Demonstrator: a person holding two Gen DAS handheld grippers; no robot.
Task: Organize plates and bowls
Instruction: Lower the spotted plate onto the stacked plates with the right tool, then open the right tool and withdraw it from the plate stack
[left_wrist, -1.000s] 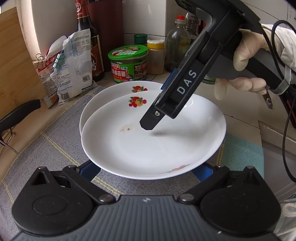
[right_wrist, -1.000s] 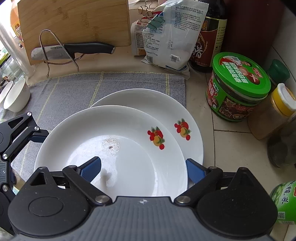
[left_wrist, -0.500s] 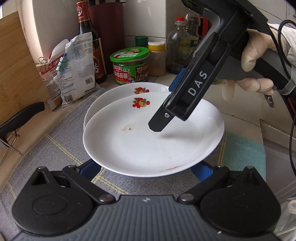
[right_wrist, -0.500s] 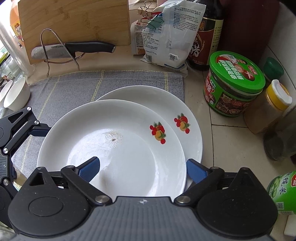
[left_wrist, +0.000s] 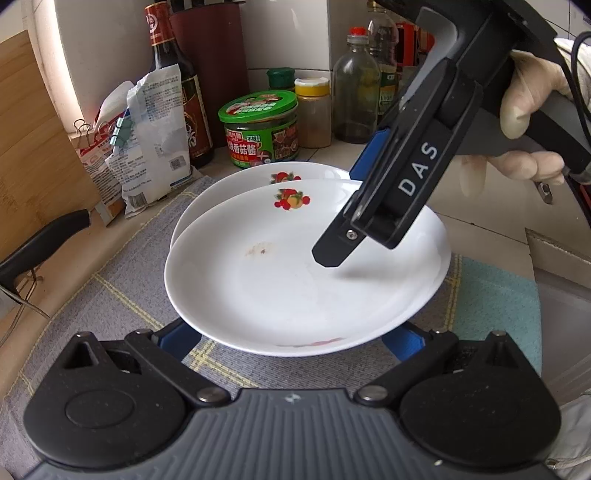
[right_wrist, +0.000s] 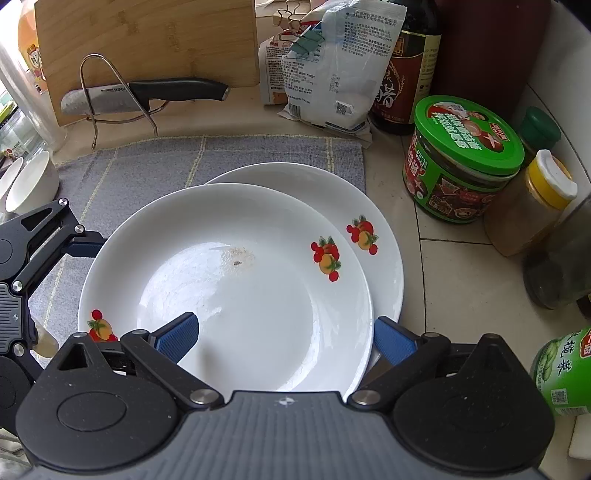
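Two white plates with fruit prints lie overlapped on a grey mat (right_wrist: 147, 166). The top plate (right_wrist: 236, 295) (left_wrist: 280, 288) has a small brown stain and partly covers the lower plate (right_wrist: 306, 181) (left_wrist: 236, 177). My right gripper (right_wrist: 284, 339) points down at the top plate's edge and its jaws are opening. One blue pad (right_wrist: 177, 336) hovers over the plate's inside, the other (right_wrist: 391, 343) stands just outside the rim, and neither presses. My left gripper (left_wrist: 290, 341) is open wide at the opposite side, where the plate's rim hides its fingertips.
A knife (right_wrist: 177, 90) on a wire rack and a cutting board (right_wrist: 147, 37) stand behind the mat. A bag (right_wrist: 332, 74), a green-lidded jar (right_wrist: 465, 155) and bottles crowd the back corner. White bowls (right_wrist: 33, 181) sit at the mat's left. A gloved hand (left_wrist: 532, 99) holds the right gripper.
The right gripper's jaws have spread a little wider, and in the left wrist view it has edged to the right over the top plate. Both plates stay overlapped on the mat.
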